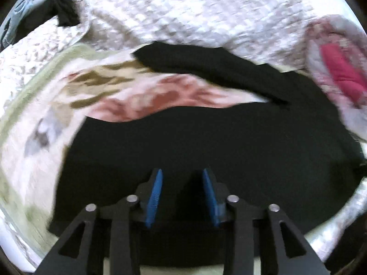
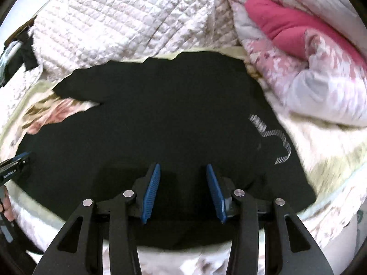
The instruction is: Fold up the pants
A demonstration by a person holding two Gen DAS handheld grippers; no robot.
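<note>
Now both grippers, left gripper (image 1: 182,194) and right gripper (image 2: 182,192), are hovering half-spread and empty, directly over the soft, limp black fabric pants (image 2: 160,126) lying below on the bed; pinching an edge should suit.

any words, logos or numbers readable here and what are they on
White striped mark on the black pants: a printed logo, not readable as letters.
Small white label on the left gripper at the picture's edge: too small and blurred to read.
Nothing else carries text.
</note>
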